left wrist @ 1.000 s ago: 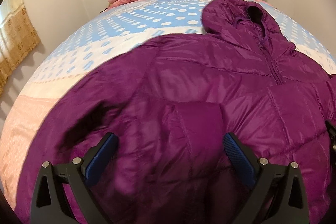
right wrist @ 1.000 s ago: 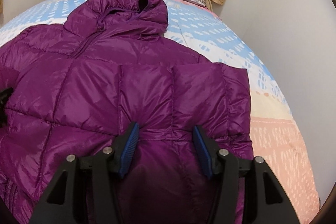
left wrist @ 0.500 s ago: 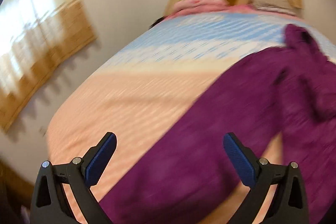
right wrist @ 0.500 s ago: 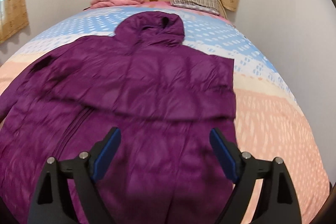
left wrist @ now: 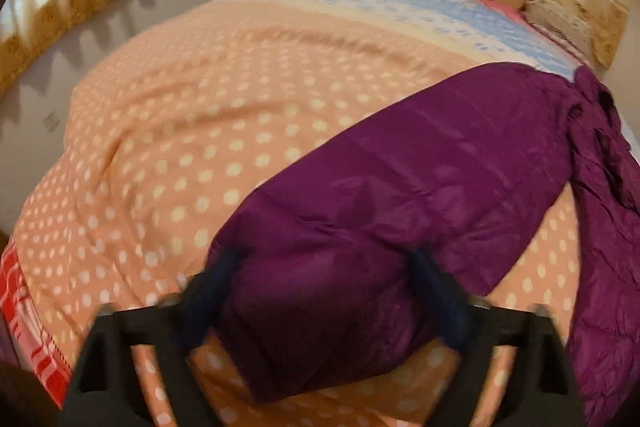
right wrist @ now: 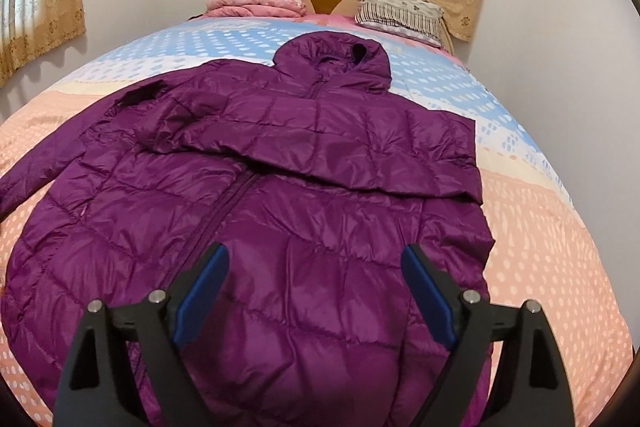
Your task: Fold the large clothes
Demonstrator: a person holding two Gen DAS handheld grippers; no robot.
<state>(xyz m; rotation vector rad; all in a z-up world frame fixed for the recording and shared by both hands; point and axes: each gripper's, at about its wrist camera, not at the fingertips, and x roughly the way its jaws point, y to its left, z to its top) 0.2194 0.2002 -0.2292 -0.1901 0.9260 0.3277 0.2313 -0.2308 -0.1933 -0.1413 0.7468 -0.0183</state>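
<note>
Swinging off the jacket's body, the left gripper now closes around the outstretched sleeve near the bed's side edge. Right gripper hovers wide, empty, over the purple jacket; one sleeve already folded across, this one remaining.

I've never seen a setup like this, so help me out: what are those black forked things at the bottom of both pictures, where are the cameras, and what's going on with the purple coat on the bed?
Those forks are hand-held tongs, one in each of a person's hands, each with a camera looking forward along its two fingers. One picture comes from the left tongs, the other from the right tongs.

A purple hooded jacket lies spread on a dotted bedspread, with a pink folded blanket and a striped pillow by the headboard.

The left tongs are closing around the end of one sleeve, which lies between their blurred fingers; whether they grip it yet is unclear. The right tongs hover open above the jacket, holding nothing.
</note>
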